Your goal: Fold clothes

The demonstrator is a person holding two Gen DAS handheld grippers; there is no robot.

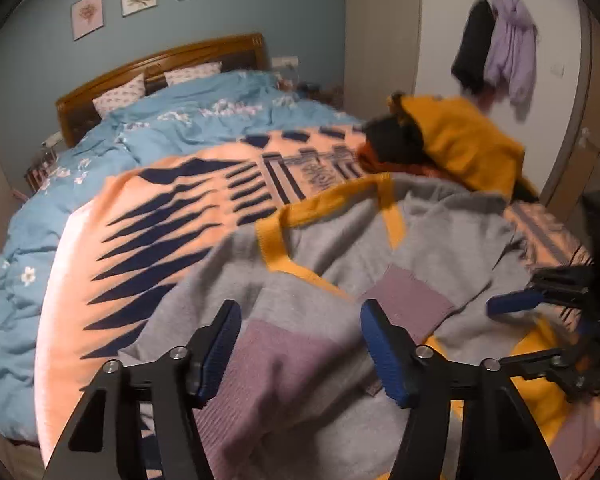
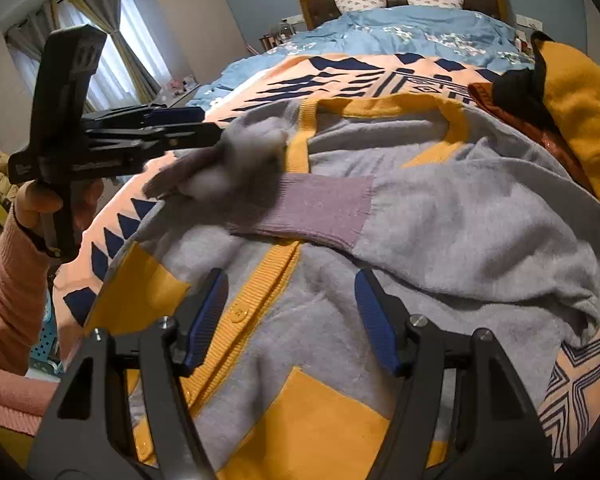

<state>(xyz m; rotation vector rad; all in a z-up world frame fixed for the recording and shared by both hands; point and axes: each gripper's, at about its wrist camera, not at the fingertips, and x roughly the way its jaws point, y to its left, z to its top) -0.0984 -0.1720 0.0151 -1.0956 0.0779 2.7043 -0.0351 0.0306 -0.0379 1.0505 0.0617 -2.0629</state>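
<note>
Bed (image 1: 40, 216) carries peach blanket (image 1: 100, 208); grey cardigan (image 2: 440, 208) near foot edge. Both grippers' fingers released: left gripper (image 1: 300, 344), right gripper (image 2: 292, 316).

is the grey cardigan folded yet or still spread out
Partly folded: the grey cardigan lies flat on the blanket, with one sleeve laid across its front.
</note>
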